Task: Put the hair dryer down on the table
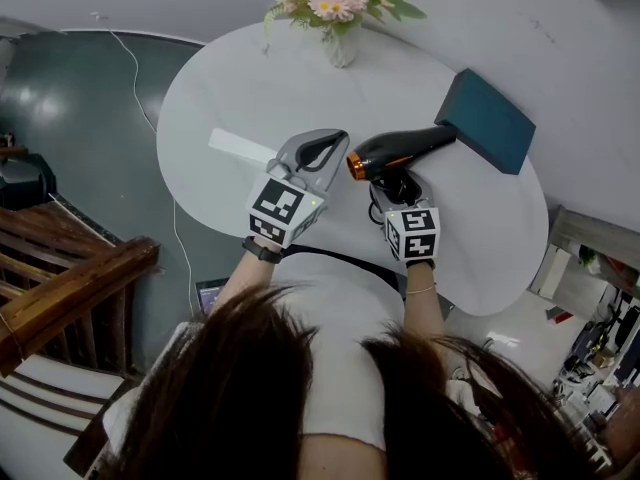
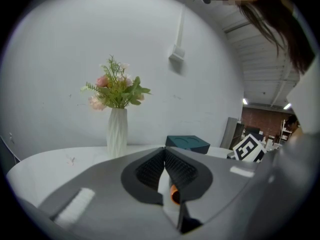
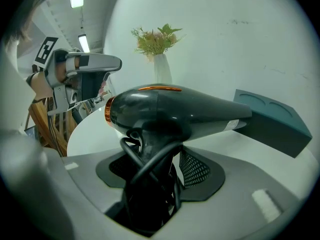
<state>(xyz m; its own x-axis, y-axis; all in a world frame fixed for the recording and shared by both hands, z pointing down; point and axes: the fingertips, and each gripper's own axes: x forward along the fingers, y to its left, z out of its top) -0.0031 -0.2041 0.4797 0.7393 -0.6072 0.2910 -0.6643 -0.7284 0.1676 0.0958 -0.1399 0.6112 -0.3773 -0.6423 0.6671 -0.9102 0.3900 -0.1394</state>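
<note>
While our right hand-held gripper (image 1: 397, 182) grasps the black hair dryer (image 1: 402, 148) by its handle over the white surface (image 1: 230, 88), our left hand-held gripper (image 1: 336, 141) hovers beside it, clenched and empty.

White wall (image 2: 75, 34), grey floor (image 1: 90, 98), wooden chair (image 1: 60, 278)

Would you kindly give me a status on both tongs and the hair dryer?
Left tongs shut, empty. Right tongs shut on hair dryer handle. Dryer held over table, not yet set down. Nozzle close to teal box.
</note>
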